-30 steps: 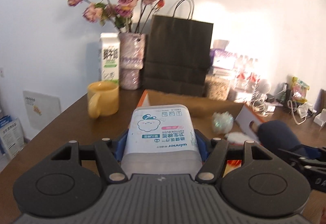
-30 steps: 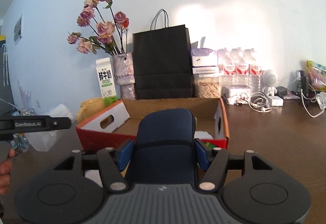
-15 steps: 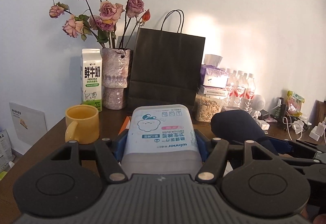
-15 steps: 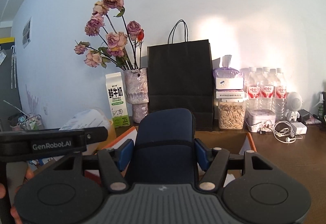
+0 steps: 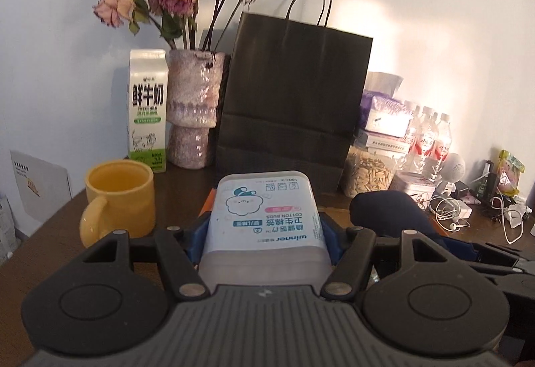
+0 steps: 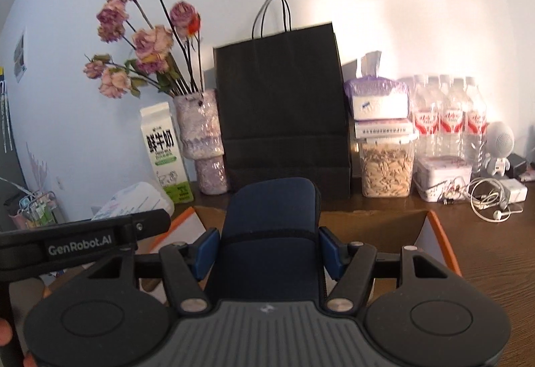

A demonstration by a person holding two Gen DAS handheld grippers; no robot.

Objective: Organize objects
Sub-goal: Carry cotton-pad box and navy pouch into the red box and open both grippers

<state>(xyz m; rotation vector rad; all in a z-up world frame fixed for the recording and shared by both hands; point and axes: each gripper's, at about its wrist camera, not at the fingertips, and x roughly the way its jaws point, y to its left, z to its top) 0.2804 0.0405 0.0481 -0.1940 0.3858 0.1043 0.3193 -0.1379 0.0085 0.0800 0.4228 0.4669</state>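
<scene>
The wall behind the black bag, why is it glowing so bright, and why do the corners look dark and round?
Left wrist view: warm light washes out the wall right of the black paper bag and glares on the water bottles; the fisheye lens darkens and rounds the corners. Right wrist view: the same glow beside the bag, the milk carton leans from lens bending, and its print is slightly soft.

Your cotton bud box (image 5: 264,216), translucent with a white-and-blue label, sits clamped flat, label up and upside down. Beside it, your dark navy case (image 6: 271,233) lies gripped lengthwise.
</scene>
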